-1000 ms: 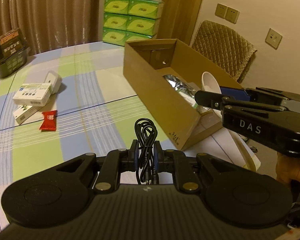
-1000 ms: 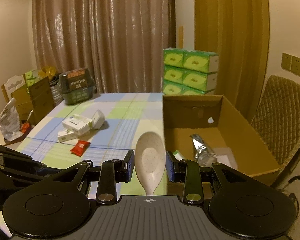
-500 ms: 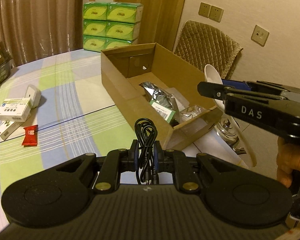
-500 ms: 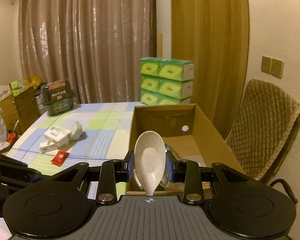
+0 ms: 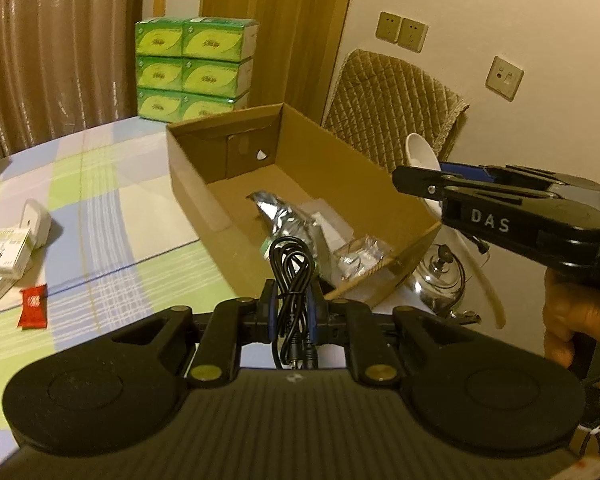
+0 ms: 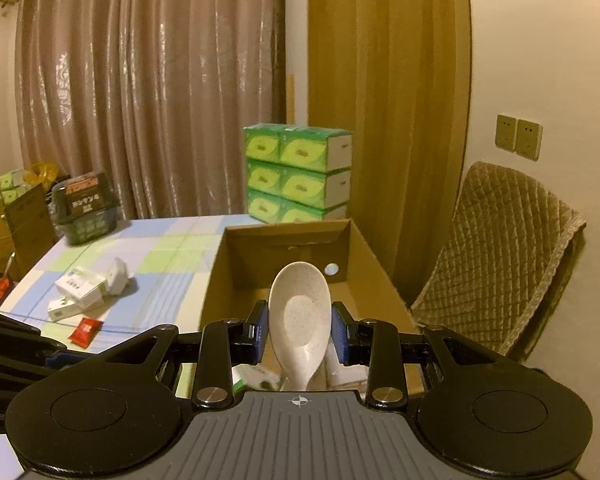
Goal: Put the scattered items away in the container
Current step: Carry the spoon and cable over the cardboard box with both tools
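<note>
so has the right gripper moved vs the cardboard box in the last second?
Yes. In its own wrist view the right gripper, shut on the spoon, has come in over the cardboard box, whose near end now runs under the fingers instead of lying ahead to the right.

Checked table (image 5: 112,216), cardboard box (image 5: 204,196), red sachet (image 5: 32,312)

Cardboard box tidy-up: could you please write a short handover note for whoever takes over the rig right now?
Left claw: shut on the black cable, near the cardboard box.
Right claw: shut on the white spoon, at the box's near end.
Done: foil packet and small packs already in the box.
Left: release both; then the white boxes, white adapter and red sachet on the table.
</note>
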`<state>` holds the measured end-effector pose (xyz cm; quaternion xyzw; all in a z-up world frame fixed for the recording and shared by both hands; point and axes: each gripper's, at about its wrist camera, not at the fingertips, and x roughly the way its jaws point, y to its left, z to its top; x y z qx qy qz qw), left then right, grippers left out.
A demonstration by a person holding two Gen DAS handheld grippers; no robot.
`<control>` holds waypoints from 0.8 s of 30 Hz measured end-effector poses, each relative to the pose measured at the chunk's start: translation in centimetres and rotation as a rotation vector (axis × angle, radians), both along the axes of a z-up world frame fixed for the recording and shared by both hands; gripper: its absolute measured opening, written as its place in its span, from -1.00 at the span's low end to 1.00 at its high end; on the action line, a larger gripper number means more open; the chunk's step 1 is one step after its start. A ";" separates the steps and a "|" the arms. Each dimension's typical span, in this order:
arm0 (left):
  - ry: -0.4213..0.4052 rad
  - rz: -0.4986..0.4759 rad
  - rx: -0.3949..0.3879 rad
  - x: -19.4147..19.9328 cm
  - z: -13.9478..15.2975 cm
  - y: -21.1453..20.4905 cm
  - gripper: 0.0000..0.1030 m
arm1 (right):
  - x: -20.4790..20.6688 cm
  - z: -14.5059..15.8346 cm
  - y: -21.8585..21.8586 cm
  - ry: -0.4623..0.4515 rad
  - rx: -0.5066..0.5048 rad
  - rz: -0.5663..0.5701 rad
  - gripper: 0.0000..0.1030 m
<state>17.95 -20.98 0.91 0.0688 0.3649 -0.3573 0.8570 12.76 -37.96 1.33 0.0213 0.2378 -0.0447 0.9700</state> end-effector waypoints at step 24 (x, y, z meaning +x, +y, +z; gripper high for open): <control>0.044 0.009 -0.114 7.3 -0.9 -7.0 -0.79 | 7.8 -0.8 -5.6 0.049 0.051 -0.010 -0.42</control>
